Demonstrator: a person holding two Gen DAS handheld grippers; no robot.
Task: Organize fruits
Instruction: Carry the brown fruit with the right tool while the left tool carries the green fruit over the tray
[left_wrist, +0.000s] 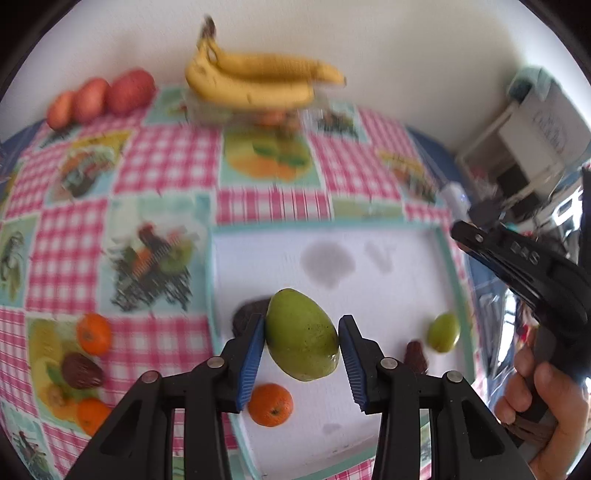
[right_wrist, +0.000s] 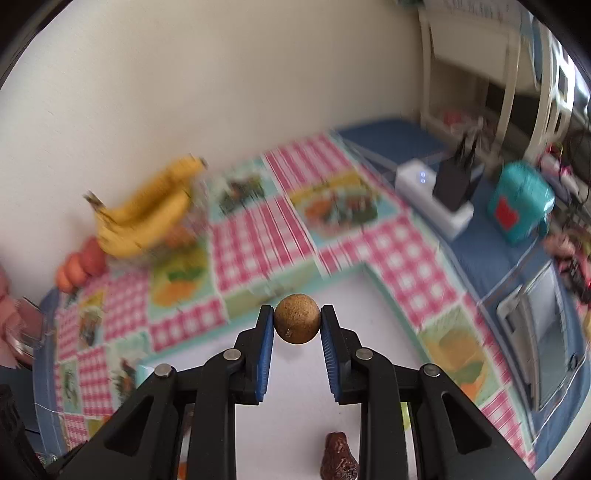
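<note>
Gripping a big green mango (left_wrist: 301, 345), the left gripper (left_wrist: 302, 341) has its blue pads (left_wrist: 251, 354) pressed to either side of the fruit, holding it above the white mat (left_wrist: 388, 280); over on the other side the right gripper (right_wrist: 297, 325) is clamped on a small round brown fruit (right_wrist: 297, 324), jaws pinching it left and right, also raised over the mat; in the left wrist view that right gripper shows at the right edge, a bare hand (left_wrist: 543, 398) wrapped around its black handle.

Down on the mat there is an orange tangerine (left_wrist: 270, 404) just below the mango, a small green fruit (left_wrist: 444, 331) off to the right, a dark wrinkled piece (left_wrist: 415, 356) near it, and another dark fruit (left_wrist: 247, 314) partly hidden behind the left pad; grey damp-looking patches mark the far part of the mat.

On the checked pink tablecloth (left_wrist: 170, 162) to the left lie two more tangerines (left_wrist: 94, 334) with a dark brown fruit (left_wrist: 81, 370) between them; at the far edge by the wall a bunch of bananas (left_wrist: 255, 81) rests on a clear container (left_wrist: 207, 107), and three red fruits (left_wrist: 131, 91) sit in a row to its left, touching one another; both views are blurred.

The right wrist view also catches a white box (right_wrist: 432, 192) and a teal bag (right_wrist: 521, 203) beyond the cloth.
</note>
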